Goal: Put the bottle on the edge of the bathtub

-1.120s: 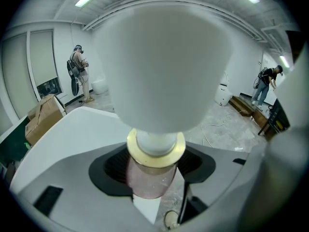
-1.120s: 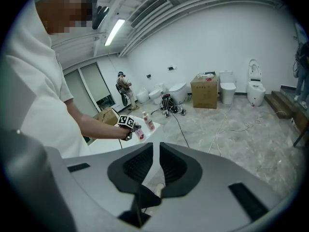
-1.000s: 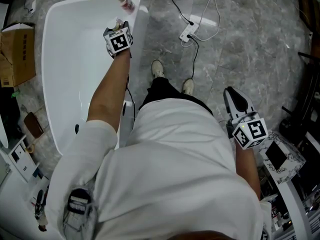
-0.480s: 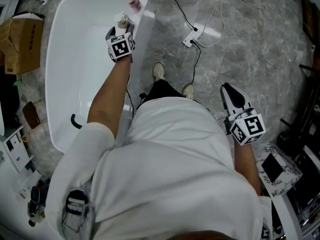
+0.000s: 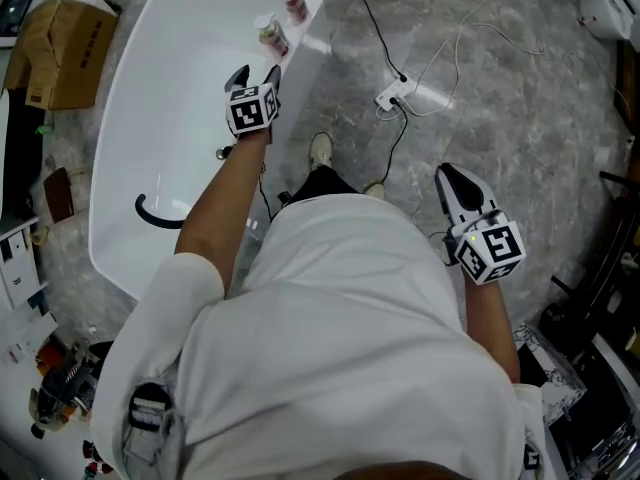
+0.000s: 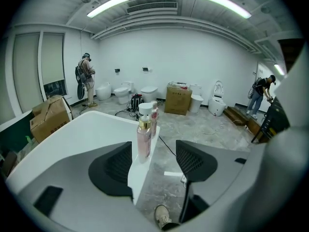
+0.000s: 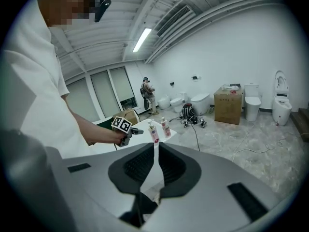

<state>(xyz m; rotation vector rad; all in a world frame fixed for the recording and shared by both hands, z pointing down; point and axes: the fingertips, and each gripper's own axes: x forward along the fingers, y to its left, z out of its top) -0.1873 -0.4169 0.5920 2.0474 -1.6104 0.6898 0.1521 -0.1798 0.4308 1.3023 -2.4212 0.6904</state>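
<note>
Backed off toward 6 o'clock, the left gripper [image 5: 252, 76] has its fingers released; the pink pump bottle with white cap [image 5: 270, 36] stands at its 12 o'clock on the white bathtub [image 5: 150, 98] rim. Placement looks done; next, withdraw clear without brushing it. The right gripper [image 5: 452, 176] hangs with fingers clenched, empty.

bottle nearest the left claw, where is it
Head view, upper left: bottle upright on the tub edge, between the left claw and a second bottle.

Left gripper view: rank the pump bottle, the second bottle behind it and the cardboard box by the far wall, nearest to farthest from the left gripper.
1. Pump bottle: on the bathtub edge, just ahead of the left gripper.
2. Second bottle: behind it, same edge.
3. Cardboard box: across the floor, far wall.
</note>
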